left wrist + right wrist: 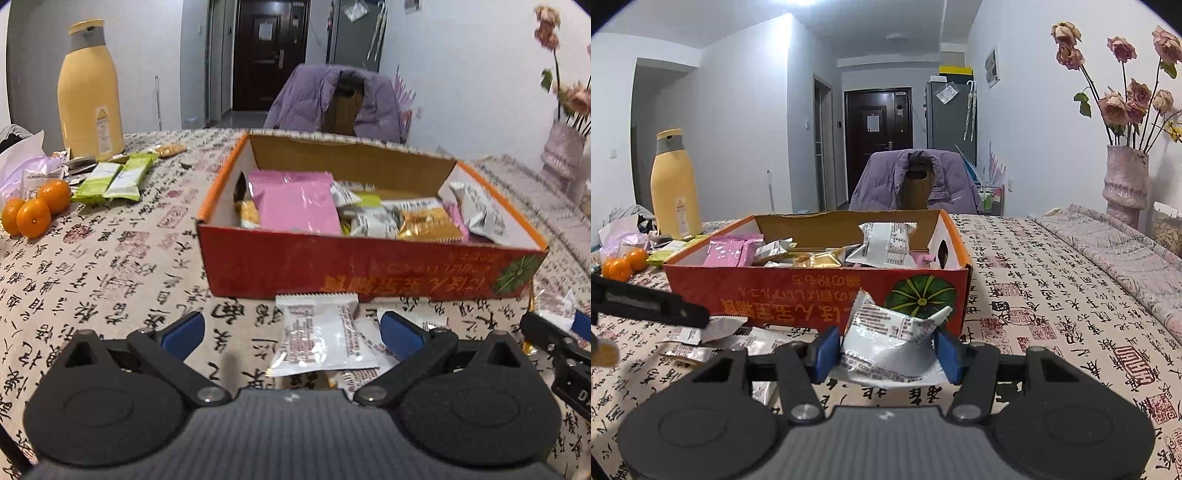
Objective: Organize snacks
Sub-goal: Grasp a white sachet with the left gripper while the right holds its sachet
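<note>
Right tool (886,349) is clamped on a white packet (886,339) before the box (820,291); left tool (291,332) gapes wide, holding nothing.

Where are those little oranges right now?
The oranges sit in a cluster on the table's far left in the left wrist view, beside the green packets and in front of the yellow flask.
</note>
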A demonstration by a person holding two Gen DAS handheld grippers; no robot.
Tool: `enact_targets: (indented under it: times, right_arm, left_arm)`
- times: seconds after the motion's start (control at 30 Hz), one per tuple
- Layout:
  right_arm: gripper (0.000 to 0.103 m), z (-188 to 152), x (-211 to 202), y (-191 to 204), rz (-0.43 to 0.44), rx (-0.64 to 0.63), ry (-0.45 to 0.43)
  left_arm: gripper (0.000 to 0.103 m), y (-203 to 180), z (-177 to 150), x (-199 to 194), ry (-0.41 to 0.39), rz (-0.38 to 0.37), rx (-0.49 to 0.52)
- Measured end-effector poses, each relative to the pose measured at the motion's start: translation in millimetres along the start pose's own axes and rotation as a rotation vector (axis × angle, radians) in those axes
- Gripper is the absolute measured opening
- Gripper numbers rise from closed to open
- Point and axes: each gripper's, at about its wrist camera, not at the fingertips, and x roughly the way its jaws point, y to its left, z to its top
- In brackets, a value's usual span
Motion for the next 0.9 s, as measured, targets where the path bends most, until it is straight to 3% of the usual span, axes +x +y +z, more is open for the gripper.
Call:
enact_targets:
  times: [0.2, 0.3, 0.4, 0.47, 0.5, 0.9]
  right_arm:
    - [0.056, -0.5, -0.5, -2.1, 0.013, 0.011, -0.005]
    - [0.056, -0.4, -0.9, -1.5, 0.014, 0.01, -0.007]
    - [0.056, -0.5, -1.0, -0.9, 0.012, 0.008, -0.008]
    - [0.056, -0.4, -1.0, -0.9, 0.013, 0.008, -0.008]
    - [0.056, -0.4, -0.9, -0.9, 0.013, 0.008, -0.008]
    - [0.056, -0.5, -0.9, -0.2, 0.011, 0.006, -0.009]
  left_arm:
    - [0.103, -10.2, 0.4, 14.6, 0.052, 0.053, -0.002]
    - [0.097, -13.0, 0.3, 19.0, 0.072, 0.06, -0.002]
    - [0.086, -14.2, -0.9, 22.4, 0.095, 0.058, -0.008]
    - [0.067, -12.3, -1.9, 23.2, 0.112, 0.041, -0.027]
    - [0.064, -11.9, -2.4, 23.3, 0.114, 0.033, -0.031]
    - [0.064, -9.4, -5.3, 5.7, 0.046, 0.04, -0.012]
